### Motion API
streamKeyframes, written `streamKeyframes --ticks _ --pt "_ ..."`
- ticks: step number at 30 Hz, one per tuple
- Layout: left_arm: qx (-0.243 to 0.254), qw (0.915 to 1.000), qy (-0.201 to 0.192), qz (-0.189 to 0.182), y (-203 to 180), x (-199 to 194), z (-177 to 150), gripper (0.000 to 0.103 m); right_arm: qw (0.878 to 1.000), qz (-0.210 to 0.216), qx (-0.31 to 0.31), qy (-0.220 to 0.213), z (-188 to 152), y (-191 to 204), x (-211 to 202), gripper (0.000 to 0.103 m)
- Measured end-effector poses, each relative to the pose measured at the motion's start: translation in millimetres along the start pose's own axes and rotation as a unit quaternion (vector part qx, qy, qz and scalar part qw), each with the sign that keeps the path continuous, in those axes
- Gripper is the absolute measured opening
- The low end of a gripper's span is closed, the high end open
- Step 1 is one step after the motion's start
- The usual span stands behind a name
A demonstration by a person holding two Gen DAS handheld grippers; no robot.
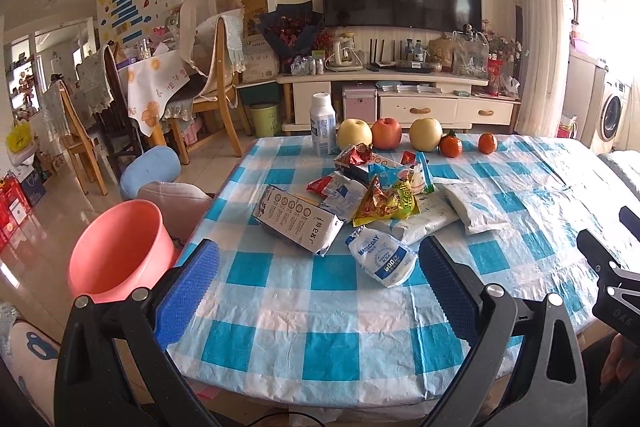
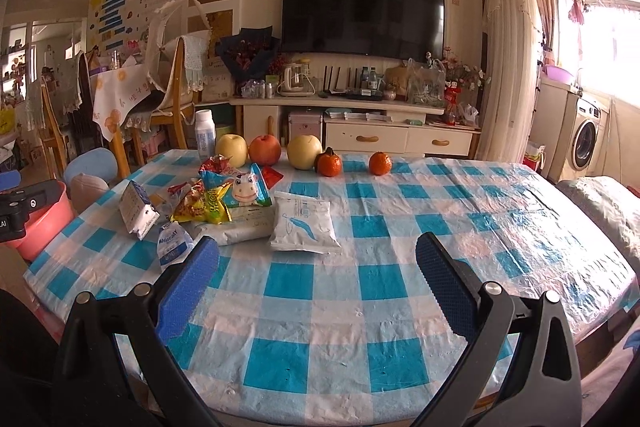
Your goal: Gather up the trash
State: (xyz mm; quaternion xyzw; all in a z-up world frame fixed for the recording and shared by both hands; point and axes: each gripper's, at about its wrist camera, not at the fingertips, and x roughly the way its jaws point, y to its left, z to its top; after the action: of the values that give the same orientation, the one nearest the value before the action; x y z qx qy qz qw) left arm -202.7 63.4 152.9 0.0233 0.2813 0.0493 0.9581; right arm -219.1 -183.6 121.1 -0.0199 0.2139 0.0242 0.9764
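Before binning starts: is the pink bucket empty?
Apparently empty: the left wrist view shows only bare inner wall in the pink bucket; its bottom is hidden.

Along the far edge of the checked bench (image 2: pixel 360 287) runs a row: a white bottle (image 2: pixel 205 133), a yellow apple (image 2: pixel 231 150), a red apple (image 2: pixel 265 149), another yellow apple (image 2: pixel 304 151), then two tangerines (image 2: pixel 329 163), apart. Behind, a dark television (image 2: pixel 362 13) hangs above a cream cabinet (image 2: pixel 400 139).
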Motion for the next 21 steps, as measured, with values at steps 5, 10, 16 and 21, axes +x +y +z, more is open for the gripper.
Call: streamKeyframes --ticks 5,10,16,21 --pt "0.004 1.0 -0.004 0.0 -2.4 -1.9 -0.3 0.098 1.0 0.003 -0.005 -0.005 -0.4 0.5 -2.5 0.1" --pt "0.005 1.0 -0.005 0.001 -2.8 -1.7 -0.7 0.098 1.0 0.01 -0.008 -0.004 -1.3 2.1 -1.0 0.1" --pt "0.004 1.0 -0.003 0.001 -3.5 -1.1 -1.3 0.098 1.0 0.011 -0.007 0.004 -4.5 0.9 5.0 0.1" --pt "0.004 1.0 0.005 -0.001 -3.6 4.2 -4.7 0.098 1.0 0.012 -0.004 0.011 -6.4 -2.5 9.7 0.1"
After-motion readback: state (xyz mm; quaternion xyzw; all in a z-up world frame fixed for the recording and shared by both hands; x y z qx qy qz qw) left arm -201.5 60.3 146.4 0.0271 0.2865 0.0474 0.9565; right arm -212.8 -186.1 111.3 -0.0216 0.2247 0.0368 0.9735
